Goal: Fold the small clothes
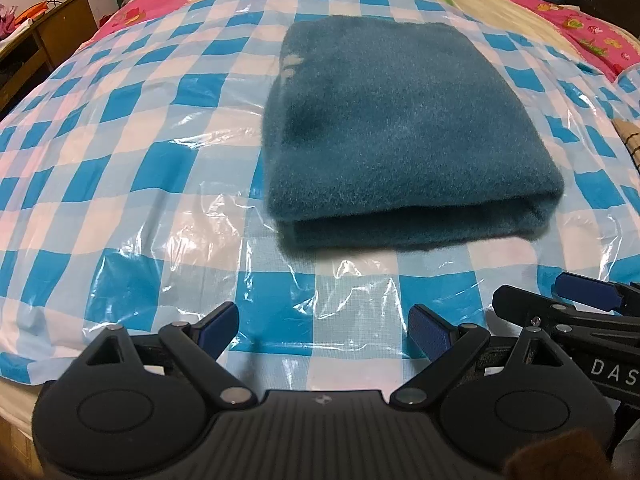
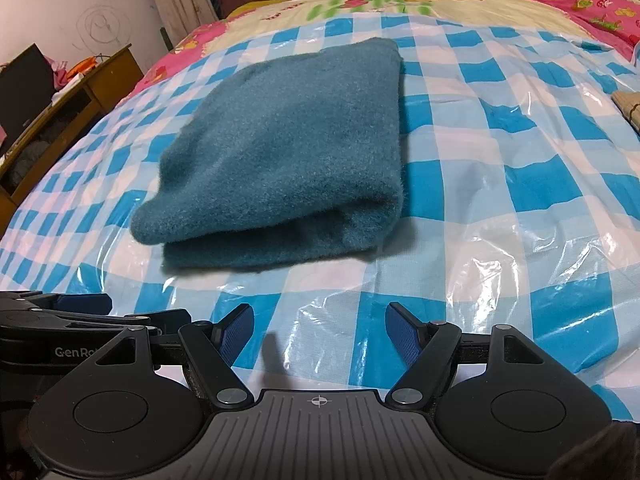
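Both hand-held grippers (image 1: pixel 324 330) (image 2: pixel 320 330) face fuzzy teal garment (image 1: pixel 400 132) (image 2: pixel 288 168), folded flat.

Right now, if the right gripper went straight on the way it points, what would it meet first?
Probably the checked plastic sheet just short of the folded teal cloth. The right gripper is open and empty, and depth is hard to judge.

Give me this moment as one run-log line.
garment: teal fleece garment folded on checked plastic sheet | left gripper: open, empty, short of garment | right gripper: open, empty
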Tool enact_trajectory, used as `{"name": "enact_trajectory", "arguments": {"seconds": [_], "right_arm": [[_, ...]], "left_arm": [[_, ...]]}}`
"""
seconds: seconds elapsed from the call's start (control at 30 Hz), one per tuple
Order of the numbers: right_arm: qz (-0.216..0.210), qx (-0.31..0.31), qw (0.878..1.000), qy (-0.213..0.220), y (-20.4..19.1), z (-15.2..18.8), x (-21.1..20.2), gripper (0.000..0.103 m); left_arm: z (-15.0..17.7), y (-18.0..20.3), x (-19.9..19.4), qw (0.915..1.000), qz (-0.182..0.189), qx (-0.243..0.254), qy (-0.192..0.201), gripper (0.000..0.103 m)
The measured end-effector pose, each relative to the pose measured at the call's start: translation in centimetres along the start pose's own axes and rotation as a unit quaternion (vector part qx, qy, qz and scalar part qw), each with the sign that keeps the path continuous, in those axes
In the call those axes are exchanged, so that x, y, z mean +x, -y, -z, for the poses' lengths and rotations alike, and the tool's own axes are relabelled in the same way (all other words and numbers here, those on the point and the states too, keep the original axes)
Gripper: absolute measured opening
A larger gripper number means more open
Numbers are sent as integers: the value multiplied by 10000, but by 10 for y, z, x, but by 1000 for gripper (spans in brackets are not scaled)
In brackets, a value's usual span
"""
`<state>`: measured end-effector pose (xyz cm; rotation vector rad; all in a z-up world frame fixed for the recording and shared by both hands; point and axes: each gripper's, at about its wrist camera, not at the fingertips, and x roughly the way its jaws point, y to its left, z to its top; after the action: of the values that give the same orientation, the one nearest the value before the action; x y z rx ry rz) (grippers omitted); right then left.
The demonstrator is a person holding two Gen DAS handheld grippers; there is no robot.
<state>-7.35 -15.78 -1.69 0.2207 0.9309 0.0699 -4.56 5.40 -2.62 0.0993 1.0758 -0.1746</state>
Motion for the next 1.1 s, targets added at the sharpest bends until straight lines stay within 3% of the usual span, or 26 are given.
{"name": "enact_trajectory", "arguments": {"seconds": [1.1], "right_arm": [[-11, 21, 10000, -31, 2, 1, 1, 74]], "left_arm": [[1, 0, -1, 10000, -28, 18, 28, 96]]}}
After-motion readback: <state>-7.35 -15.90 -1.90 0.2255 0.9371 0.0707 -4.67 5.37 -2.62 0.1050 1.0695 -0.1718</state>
